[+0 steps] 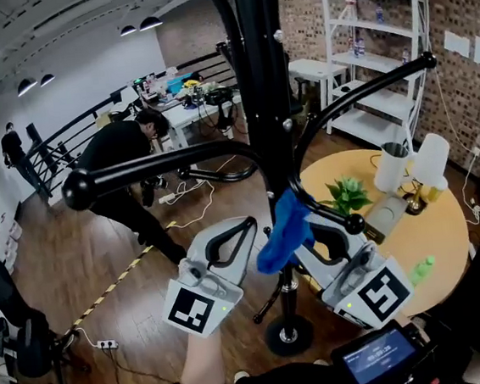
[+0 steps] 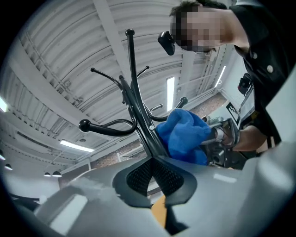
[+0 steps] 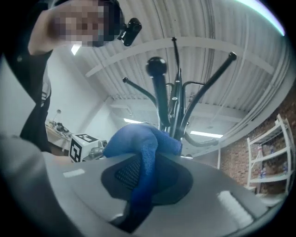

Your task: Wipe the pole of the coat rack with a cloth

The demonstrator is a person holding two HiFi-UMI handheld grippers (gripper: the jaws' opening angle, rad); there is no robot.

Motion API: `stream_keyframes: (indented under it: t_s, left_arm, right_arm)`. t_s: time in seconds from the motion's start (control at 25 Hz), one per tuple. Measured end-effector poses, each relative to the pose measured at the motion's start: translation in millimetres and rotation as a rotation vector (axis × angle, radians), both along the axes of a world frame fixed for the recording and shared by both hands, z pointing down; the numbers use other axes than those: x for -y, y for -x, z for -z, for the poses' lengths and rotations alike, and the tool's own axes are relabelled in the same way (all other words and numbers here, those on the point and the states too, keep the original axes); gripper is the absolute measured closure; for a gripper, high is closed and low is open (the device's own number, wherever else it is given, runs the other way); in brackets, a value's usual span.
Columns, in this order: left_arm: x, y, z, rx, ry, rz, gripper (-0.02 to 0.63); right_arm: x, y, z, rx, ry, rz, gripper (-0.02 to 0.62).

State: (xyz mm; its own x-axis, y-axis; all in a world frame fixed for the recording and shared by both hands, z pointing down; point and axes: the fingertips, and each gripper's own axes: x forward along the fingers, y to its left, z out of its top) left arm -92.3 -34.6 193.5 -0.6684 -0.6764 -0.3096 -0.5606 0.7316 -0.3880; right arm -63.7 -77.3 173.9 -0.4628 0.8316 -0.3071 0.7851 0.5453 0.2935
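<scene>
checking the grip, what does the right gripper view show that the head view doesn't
Only the right gripper view: the cloth pinched between the right gripper jaws, with its tail hanging below them. Only the head view: the rack's base and the table. Both: the cloth up by the pole.

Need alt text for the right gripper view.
The right hand-held gripper is shut on a blue cloth, bunched in front of a black coat rack seen from below. Its hooks fan out against a white ribbed ceiling; a white shelf unit stands at the right.
</scene>
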Motion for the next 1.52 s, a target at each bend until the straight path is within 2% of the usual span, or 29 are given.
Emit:
stream_keyframes:
  t_s: [0.2,0.36,0.48,0.6,0.68,0.76,0.88,0.96,1.12,1.32,1.52]
  left_arm:
    - [-15,1,-8,-0.008,-0.004,-0.221,0.603]
    - [-26,4,-13,-0.032,-0.024,-0.360,0.603]
    - [-23,5,-12,-0.029,-0.035,-0.422,0.603]
    - [-12,0,-9,-0.030,-0.021,-0.462,0.603]
    - [-6,-3,-7,-0.032,0.003,-0.467,0.603]
    - [-4,-6,-3,-0.023,0.003,-0.464,0.603]
    - [-9,-6,-8,-0.023,-0.005,-0.472,0.603]
    - [-17,-3,-8,-0.018,-0.009,-0.489,0.603]
    - [-36,-4,8,0.039,-0.006,-0.551,0.603]
    - [-54,-8,18,0.079,-0.002,-0.631,0.603]
    - [-56,-6,30,0.080,-0.008,-0.682,0.603]
  right_arm:
    - [-13,2,3,0.068,0.009,-0.309,0.545]
    - [-21,7,-11,0.090,-0.043,-0.508,0.545]
    - [-30,10,-17,0.097,-0.106,-0.562,0.545]
    - [-29,4,-5,0.103,-0.089,-0.578,0.545]
    - [-27,5,3,0.118,-0.117,-0.595,0.545]
    - [-26,9,0,0.123,-0.179,-0.617,0.545]
    - [-25,20,-21,0.093,-0.333,-0.683,0.545]
    - [-29,25,-19,0.103,-0.389,-0.727,0.545]
    - [-37,26,27,0.179,-0.318,-0.833,0.545]
    - [-45,5,88,0.298,-0.209,-0.954,0.545]
    - [-61,-30,127,0.372,-0.179,-1.002,0.545]
